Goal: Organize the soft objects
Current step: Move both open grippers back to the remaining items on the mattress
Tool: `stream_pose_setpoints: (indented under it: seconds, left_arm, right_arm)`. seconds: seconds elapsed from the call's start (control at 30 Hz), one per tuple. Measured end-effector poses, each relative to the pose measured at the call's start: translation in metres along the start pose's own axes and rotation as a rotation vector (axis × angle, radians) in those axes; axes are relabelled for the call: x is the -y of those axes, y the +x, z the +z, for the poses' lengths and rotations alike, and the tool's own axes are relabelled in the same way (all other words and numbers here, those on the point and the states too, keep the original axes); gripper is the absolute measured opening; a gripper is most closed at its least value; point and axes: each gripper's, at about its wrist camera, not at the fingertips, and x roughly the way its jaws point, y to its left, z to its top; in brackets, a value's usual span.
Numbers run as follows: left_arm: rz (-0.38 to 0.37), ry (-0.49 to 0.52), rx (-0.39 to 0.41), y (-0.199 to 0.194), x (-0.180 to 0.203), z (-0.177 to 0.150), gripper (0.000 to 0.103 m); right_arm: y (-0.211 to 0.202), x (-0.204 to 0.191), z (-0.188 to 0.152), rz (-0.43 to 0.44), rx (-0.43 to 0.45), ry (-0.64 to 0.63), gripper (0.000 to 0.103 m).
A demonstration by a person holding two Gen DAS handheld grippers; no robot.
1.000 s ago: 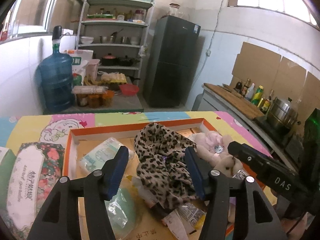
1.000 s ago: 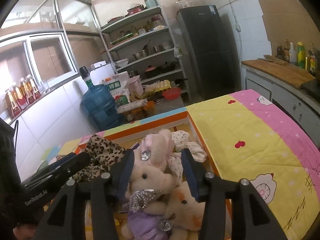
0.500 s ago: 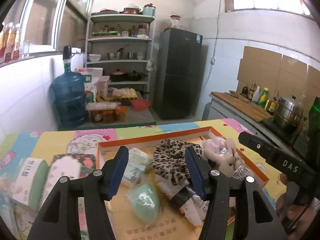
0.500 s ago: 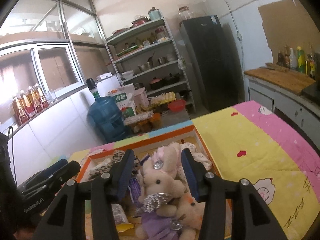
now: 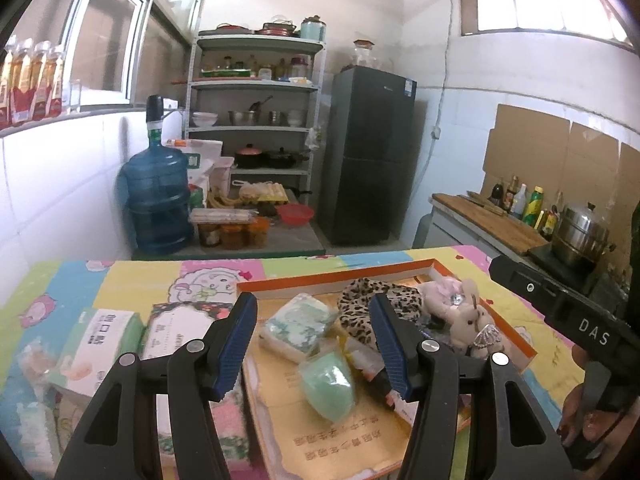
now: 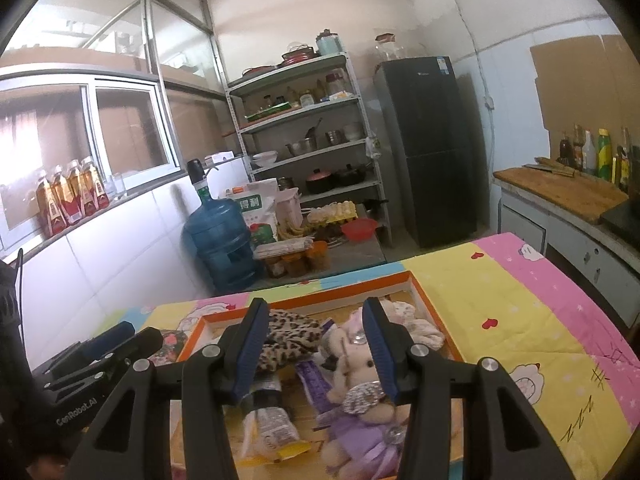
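So we hover both the left gripper (image 5: 314,346) and right gripper (image 6: 314,350) above the orange tray (image 5: 336,278), jaws open and empty, the plush bear (image 6: 360,364) and leopard cloth (image 5: 374,310) lying inside, and next we must pick one
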Motion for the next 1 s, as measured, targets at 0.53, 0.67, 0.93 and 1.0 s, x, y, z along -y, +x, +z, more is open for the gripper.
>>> stream_pose_setpoints:
  seconds: [0.53,0.67,0.93,1.0]
  left_arm:
    - [0.017,-0.09,0.03,-0.05,-0.064,-0.008,0.06]
    - [0.045,-0.1,0.033,-0.064,-0.085,-0.013,0.06]
    - [0.113,-0.12,0.029,-0.094,-0.137,-0.029,0.06]
    - [0.126,-0.13,0.027,-0.101,-0.15,-0.034,0.06]
  right_arm:
    - [-0.019,-0.064,-0.006,0.056,-0.002,-0.068,0.049]
    - [-0.02,-0.087,-0.015,0.092,-0.019,-0.084,0.049]
    - [-0.02,-0.142,-0.041,0.197,-0.075,-0.122,0.049]
    - [-0.019,-0.16,-0.048,0.219,-0.093,-0.147,0.049]
